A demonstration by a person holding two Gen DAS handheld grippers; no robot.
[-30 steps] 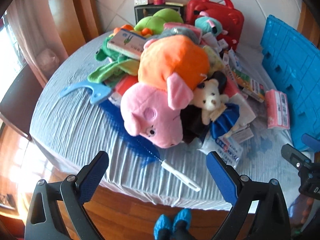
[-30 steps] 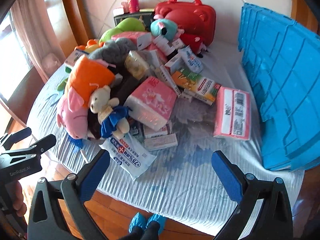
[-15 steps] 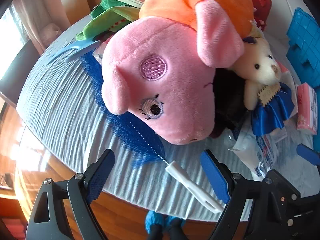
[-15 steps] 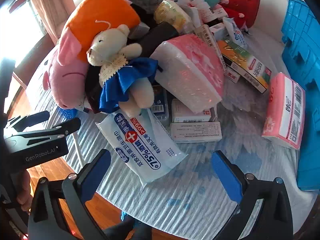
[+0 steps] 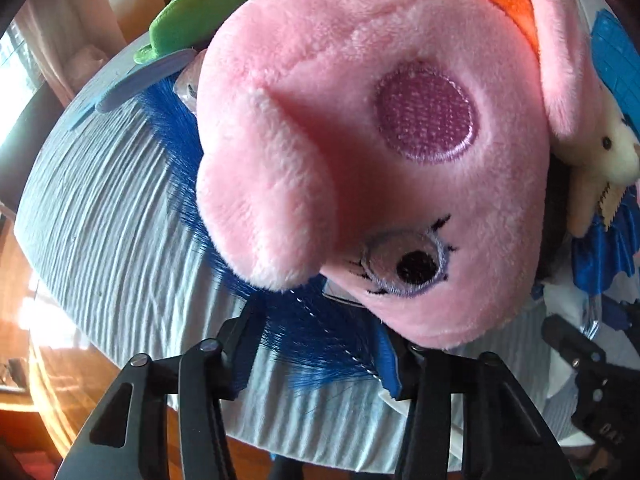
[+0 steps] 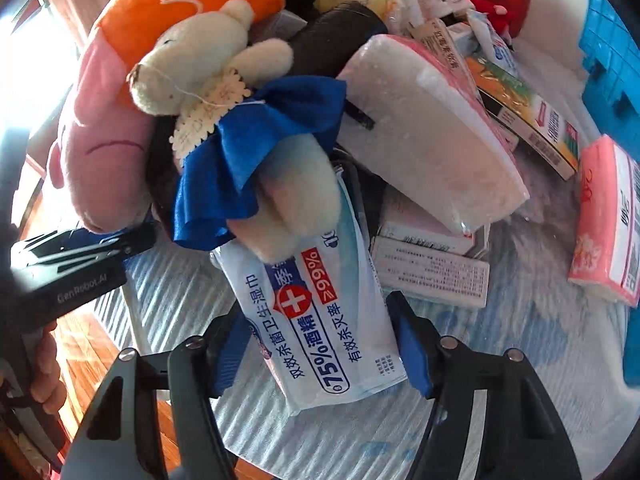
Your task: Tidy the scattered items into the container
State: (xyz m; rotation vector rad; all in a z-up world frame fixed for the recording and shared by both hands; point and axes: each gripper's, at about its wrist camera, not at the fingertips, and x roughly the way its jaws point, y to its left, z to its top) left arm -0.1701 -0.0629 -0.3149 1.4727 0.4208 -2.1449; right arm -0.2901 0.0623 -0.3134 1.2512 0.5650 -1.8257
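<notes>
**Both claws closing on first picks at near edge of pile**

Step in hand: the grab. L claw [image 5: 316, 356] sits low at the near desk edge, jaws partly closed after just narrowing, w/ the blue brush [image 5: 320, 340] bristles between the pads; the brush's white handle runs off past the right pad. Whether pads truly pinch it, can't tell. Pink pig [image 5: 380, 152] lies right over the far part of the brush.

R claw [image 6: 320, 344] has also just been closing, pads at both sides of the wipes pack [image 6: 320, 312], looks gripped. Bear [image 6: 224, 92] rests on the pack's far end.

Blue crate [image 6: 612, 48] stands far right, well apart from both picks.

Next, as I judge: finish squeeze, lift slow so pig & bear slide off w/o dragging the pile, then carry right to crate. Risk: brush slips from bristle-only hold.
</notes>
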